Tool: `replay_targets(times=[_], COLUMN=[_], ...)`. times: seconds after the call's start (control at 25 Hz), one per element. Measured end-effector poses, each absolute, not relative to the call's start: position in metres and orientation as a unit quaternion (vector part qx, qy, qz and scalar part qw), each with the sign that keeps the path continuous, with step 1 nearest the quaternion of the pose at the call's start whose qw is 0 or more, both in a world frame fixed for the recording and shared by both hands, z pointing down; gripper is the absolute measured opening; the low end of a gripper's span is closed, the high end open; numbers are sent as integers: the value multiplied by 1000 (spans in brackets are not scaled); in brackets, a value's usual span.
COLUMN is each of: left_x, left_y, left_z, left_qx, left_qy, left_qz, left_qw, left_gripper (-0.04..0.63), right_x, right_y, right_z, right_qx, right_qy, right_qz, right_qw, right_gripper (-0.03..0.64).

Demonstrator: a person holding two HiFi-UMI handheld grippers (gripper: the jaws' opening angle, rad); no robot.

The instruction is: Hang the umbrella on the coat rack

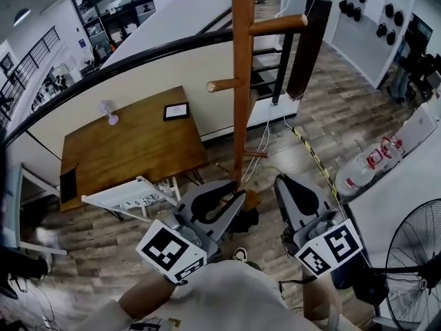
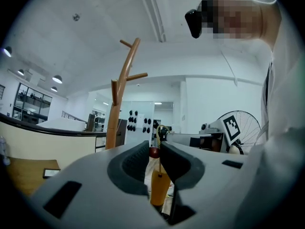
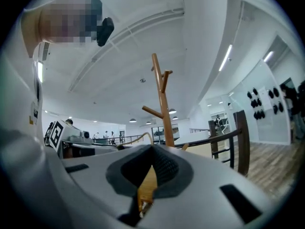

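Claws sit side by side, low in the head view, both raised toward the coat rack (image 1: 242, 81), whose wooden pole stands just beyond and between them. The left claw (image 1: 233, 200) is pressed together on the umbrella (image 2: 159, 187), its pads pinching the tan handle, with a dark red knob showing at the tips. The right claw (image 1: 282, 183) is also closed, nipping a tan part of the same handle. A thin cord loop (image 3: 144, 133) arcs away from its tips toward the left claw.

From the head view a dark bundle hangs below and between the claws. I cannot tell whether that is the umbrella's canopy. The rack's pegs stand well above both claws and apart from them.

A wooden bench (image 1: 131, 143) lies off beyond the left claw, and a floor fan (image 1: 413, 261) stands out past the right claw.
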State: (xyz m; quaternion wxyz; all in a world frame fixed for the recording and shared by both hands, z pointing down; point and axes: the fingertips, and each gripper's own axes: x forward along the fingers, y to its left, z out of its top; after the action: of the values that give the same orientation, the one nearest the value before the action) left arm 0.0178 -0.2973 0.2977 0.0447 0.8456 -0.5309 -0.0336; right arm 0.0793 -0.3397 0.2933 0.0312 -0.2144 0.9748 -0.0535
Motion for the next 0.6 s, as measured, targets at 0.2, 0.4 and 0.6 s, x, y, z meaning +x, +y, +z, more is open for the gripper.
replay_targets(times=[0.2, 0.4, 0.6], left_x=[14, 13, 15], left_y=[-312, -330, -354], left_z=[317, 340, 365], left_qx=[845, 841, 833], left_qy=[-528, -528, -529], left_qz=[-35, -41, -45], left_qw=[77, 114, 155], left_gripper=[77, 77, 77], right_x=[78, 74, 74], right_y=[-357, -377, -407], right_z=[312, 332, 353], right_qx=[-230, -243, -249], right_qy=[970, 967, 965], right_qz=[-73, -77, -78], right_qw=[20, -3, -28], right_gripper=[3, 3, 3])
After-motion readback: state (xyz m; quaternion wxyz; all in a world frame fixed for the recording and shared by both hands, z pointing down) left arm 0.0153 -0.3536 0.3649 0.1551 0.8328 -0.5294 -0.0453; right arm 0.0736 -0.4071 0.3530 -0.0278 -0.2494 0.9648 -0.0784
